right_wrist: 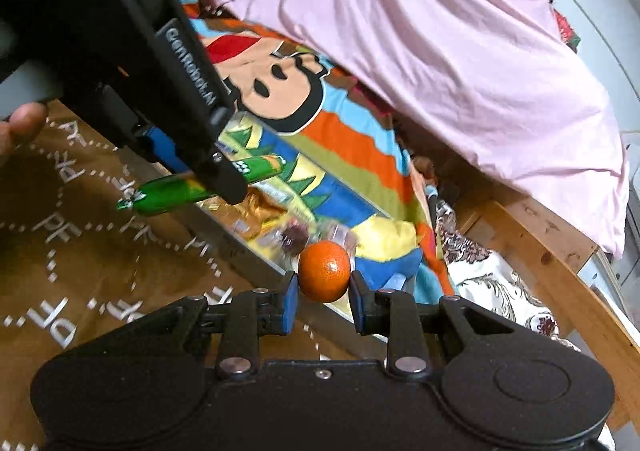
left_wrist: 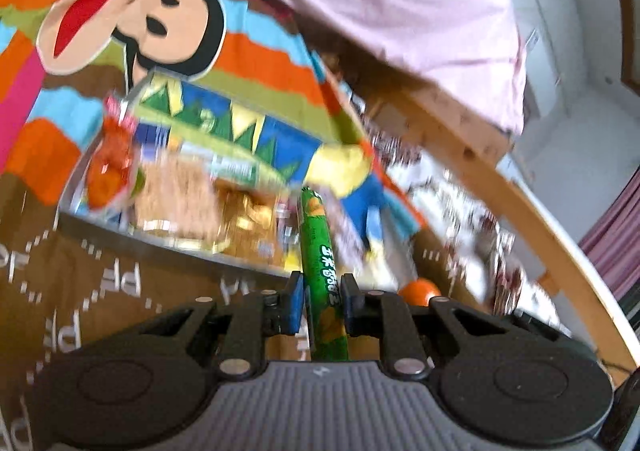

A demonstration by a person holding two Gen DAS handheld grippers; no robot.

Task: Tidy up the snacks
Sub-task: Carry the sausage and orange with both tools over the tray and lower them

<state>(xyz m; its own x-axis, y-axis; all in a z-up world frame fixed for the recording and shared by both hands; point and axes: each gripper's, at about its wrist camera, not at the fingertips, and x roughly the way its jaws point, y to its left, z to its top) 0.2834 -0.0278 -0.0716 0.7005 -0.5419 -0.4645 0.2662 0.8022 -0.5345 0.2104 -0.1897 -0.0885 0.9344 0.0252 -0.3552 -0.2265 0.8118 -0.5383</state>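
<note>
My left gripper (left_wrist: 322, 287) is shut on a long green snack stick (left_wrist: 319, 243), which points forward past the blue pads. In the right wrist view the same left gripper (right_wrist: 224, 179) hangs at upper left, with the green stick (right_wrist: 168, 195) crosswise in it above the brown cloth. A small orange (right_wrist: 320, 263) sits pinched between the pads of my right gripper (right_wrist: 325, 278), so that gripper is shut on it. The orange (left_wrist: 420, 289) also peeks out at the right of the left wrist view. Behind both lies a clear snack box (left_wrist: 120, 227) holding several blurred packets.
The brown lettered cloth (right_wrist: 80, 251) covers the near surface. A bright cartoon blanket (right_wrist: 352, 139) and a pink sheet (right_wrist: 440, 51) lie beyond the box, on a wooden bed frame (right_wrist: 540, 235). A person's fingertip (right_wrist: 24, 123) shows at the left edge.
</note>
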